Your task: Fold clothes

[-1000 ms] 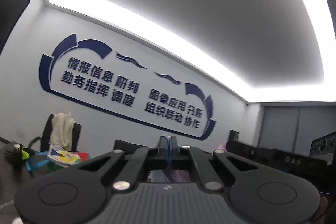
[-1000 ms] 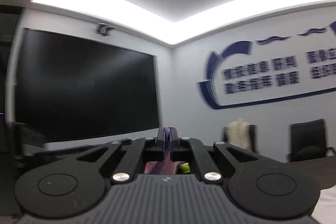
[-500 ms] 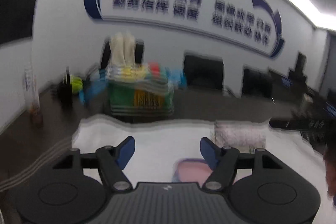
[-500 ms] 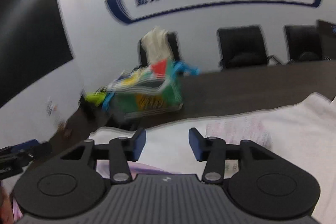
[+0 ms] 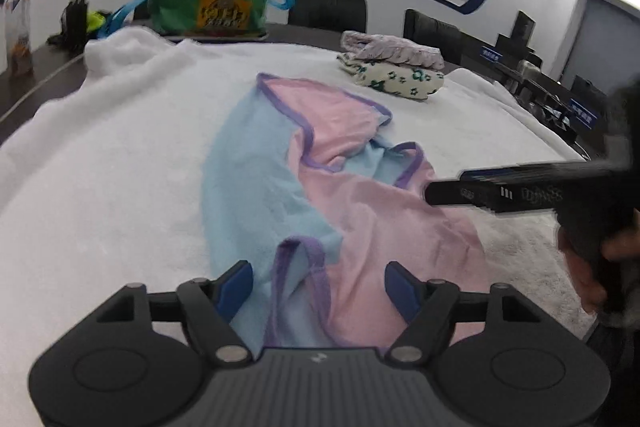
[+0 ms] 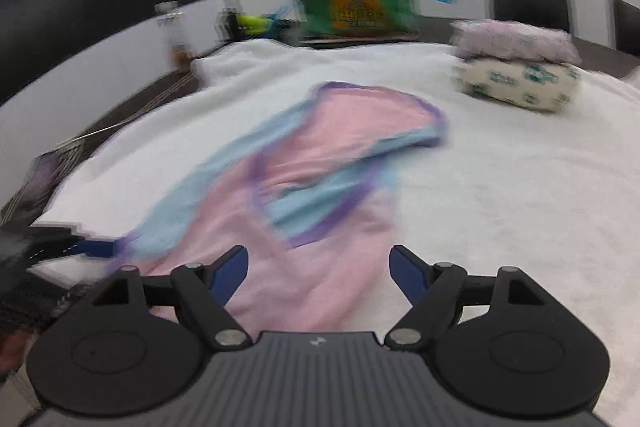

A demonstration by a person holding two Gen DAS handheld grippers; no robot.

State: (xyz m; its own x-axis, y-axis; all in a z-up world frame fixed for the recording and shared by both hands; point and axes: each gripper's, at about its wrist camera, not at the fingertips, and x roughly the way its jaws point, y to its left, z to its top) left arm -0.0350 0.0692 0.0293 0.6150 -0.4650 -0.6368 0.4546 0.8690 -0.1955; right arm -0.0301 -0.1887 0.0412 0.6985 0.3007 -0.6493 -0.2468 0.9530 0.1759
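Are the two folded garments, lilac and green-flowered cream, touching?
Touching. Right wrist view: lilac folded garment lies stacked directly on green-flowered cream one, no gap.

Pink and light-blue terry-cloth garment with purple trim [image 5: 320, 187] lies crumpled, unfolded, flat on the white cover, stretching away ahead of both tongs. Near hem between the left tongs' [image 5: 319, 289] tips; pink half ahead of right tongs [image 6: 319, 273].

Black hand-held gripper [image 5: 319, 281] with blue fingertips [image 5: 236, 283].
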